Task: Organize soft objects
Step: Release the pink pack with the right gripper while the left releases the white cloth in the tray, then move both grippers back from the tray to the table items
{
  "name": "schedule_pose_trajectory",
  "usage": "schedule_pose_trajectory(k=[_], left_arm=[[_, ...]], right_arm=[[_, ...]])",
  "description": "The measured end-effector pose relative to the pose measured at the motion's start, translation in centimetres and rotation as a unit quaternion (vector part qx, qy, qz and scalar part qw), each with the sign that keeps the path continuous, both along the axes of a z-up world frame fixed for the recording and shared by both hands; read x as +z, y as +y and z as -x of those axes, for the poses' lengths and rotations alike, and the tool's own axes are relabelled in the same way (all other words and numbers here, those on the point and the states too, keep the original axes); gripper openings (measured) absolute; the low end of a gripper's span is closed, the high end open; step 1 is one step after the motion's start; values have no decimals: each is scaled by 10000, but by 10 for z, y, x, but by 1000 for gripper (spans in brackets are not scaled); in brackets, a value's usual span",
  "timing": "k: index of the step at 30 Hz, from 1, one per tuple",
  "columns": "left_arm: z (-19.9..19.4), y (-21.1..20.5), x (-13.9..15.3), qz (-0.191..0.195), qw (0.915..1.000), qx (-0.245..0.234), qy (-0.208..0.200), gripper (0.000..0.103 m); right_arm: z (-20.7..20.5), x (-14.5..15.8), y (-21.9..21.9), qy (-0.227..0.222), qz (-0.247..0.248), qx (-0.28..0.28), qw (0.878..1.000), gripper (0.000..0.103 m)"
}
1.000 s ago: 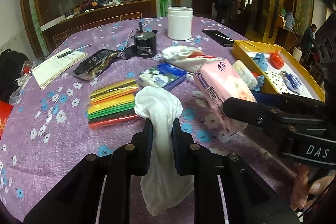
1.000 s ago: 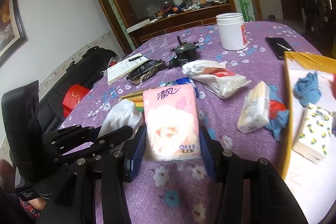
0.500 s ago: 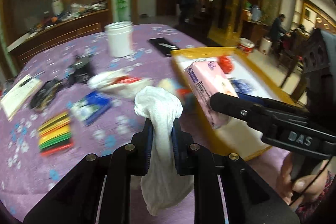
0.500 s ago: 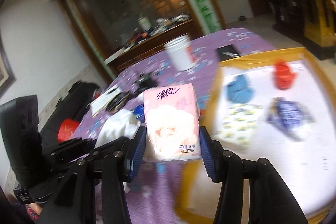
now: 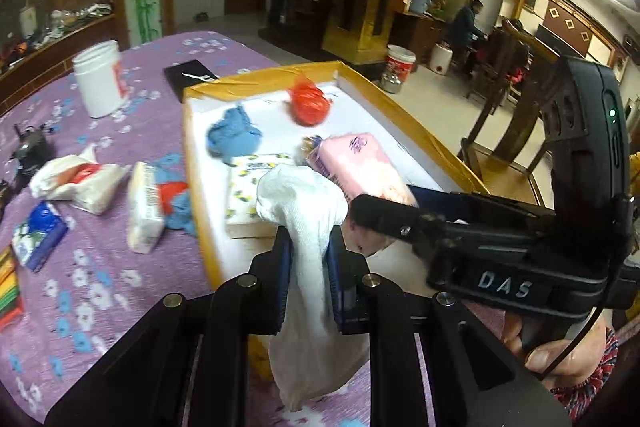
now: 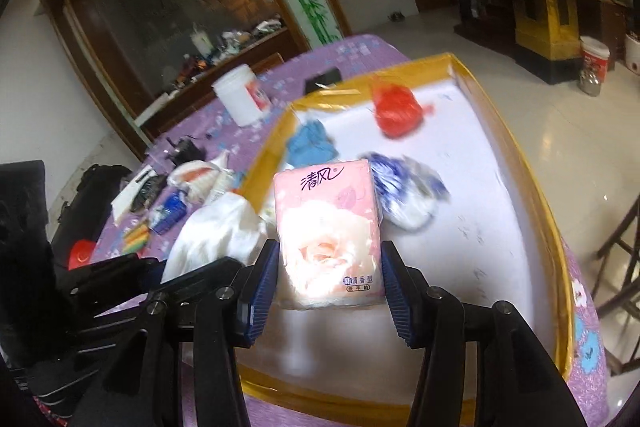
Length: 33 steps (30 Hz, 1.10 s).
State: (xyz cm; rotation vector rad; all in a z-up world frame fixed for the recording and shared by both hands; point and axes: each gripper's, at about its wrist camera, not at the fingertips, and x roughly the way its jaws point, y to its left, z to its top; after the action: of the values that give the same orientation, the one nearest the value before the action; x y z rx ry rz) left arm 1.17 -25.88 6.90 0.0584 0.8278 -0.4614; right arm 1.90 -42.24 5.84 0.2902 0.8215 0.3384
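My left gripper is shut on a white cloth that bulges above the pads and hangs below them, just over the near rim of the yellow-edged tray. My right gripper is shut on a pink tissue pack with a rose print, held over the tray's white floor. In the left wrist view the same pink pack shows beside the cloth. Inside the tray lie a blue cloth, a red bag, a patterned tissue pack and a blue-white bag.
On the purple flowered tablecloth left of the tray lie a white tissue bag, a small tissue pack, a blue packet, a white jar and a black phone. Chairs and people stand beyond the table's right edge.
Both grippers have swung right from over the tablecloth to over the tray, each still holding its object. The tray now fills the middle of both views.
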Motion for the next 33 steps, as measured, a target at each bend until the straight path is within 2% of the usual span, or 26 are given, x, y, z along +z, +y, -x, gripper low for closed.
schedule_pose_trajectory(k=[9, 14, 16, 21, 23, 24, 25, 27, 33], left_arm=[[0, -10, -18, -71, 9997, -74, 237, 15], [2, -10, -22, -140, 9996, -58, 221, 16], [3, -9, -19, -118, 9998, -59, 168, 23], [6, -1, -11, -29, 10000, 24, 57, 26], [7, 1, -8, 18, 10000, 34, 42, 30], [8, 3, -7, 29, 10000, 47, 7, 37], [9, 4, -5, 50, 10000, 62, -27, 48], [9, 6, -3, 92, 9998, 106, -103, 57], [11, 14, 4, 172, 9996, 172, -169, 57]], right_arm=[[0, -10, 2, 165, 296, -80, 9994, 54], [2, -8, 3, 127, 387, -133, 9991, 61], [2, -6, 1, 101, 374, -171, 9991, 64], [4, 1, -4, -24, 203, -250, 9995, 64], [6, 5, -3, -123, 207, -253, 9994, 64], [6, 6, -3, -147, 202, -264, 9993, 64], [7, 8, -3, -169, 191, -283, 9993, 64], [7, 10, -3, -198, 143, -311, 9992, 64], [12, 18, -2, -356, 1, -244, 9991, 65]])
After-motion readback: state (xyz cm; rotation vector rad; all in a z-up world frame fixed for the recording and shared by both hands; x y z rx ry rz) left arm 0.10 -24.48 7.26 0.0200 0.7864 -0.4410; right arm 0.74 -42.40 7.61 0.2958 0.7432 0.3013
